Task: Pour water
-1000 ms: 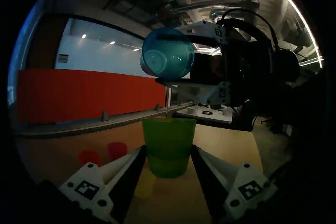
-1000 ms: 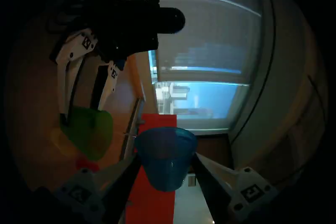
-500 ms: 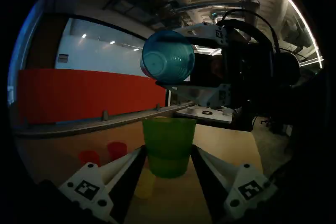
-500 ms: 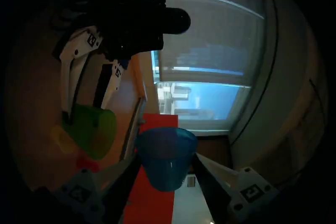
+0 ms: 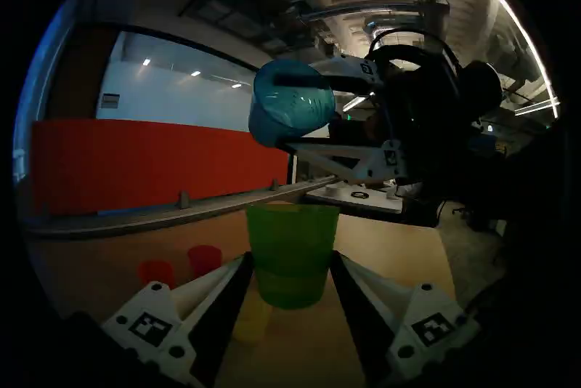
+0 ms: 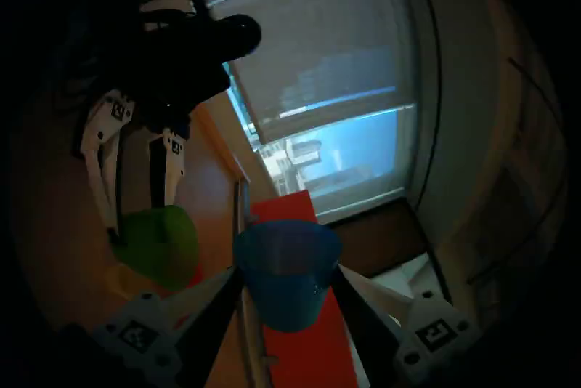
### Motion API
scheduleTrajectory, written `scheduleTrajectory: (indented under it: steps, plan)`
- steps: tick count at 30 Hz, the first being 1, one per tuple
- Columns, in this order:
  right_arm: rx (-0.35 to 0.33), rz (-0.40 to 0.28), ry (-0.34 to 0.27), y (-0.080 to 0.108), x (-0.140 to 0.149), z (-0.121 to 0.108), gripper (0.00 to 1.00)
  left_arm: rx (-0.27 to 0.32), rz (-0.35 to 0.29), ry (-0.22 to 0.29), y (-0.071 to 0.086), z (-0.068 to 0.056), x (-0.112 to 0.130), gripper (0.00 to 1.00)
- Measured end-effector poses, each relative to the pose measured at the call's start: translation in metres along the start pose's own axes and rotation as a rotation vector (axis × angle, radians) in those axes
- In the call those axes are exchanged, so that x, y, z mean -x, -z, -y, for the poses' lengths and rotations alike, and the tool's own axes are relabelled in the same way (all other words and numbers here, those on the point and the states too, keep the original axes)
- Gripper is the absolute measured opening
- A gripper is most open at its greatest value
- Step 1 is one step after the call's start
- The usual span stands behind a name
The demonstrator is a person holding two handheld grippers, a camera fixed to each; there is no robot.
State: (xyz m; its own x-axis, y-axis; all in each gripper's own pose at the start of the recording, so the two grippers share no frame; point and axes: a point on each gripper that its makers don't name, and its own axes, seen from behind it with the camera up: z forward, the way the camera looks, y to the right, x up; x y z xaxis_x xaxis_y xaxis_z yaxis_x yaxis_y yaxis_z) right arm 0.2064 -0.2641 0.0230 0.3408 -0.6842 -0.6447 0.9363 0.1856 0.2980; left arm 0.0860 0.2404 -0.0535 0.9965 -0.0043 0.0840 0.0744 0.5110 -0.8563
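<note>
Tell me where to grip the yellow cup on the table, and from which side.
Grip the yellow cup across its side wall, below the rim, coming in level from the near side: it seems to stand upright, and the red cups sit to its left.

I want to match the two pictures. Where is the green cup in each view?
Left gripper view: green cup low centre, held by the left gripper.
Right gripper view: lower left, between the left gripper's white fingers.
Shared landmark: blue cup, upper centre in the left gripper view, low centre in the right gripper view.
</note>
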Motion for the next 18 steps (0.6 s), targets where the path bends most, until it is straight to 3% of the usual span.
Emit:
scheduleTrajectory:
  steps: [10, 18]
  plan:
    - [0.001, 0.025, -0.318, 0.008, 0.017, 0.006, 0.86, -0.01, -0.002, -0.002, 0.003, 0.003, -0.002, 0.76]
    - [-0.04, 0.022, -0.654, 0.014, 0.024, 0.018, 0.85, -0.018, 0.002, -0.004, 0.005, 0.007, -0.003, 0.76]
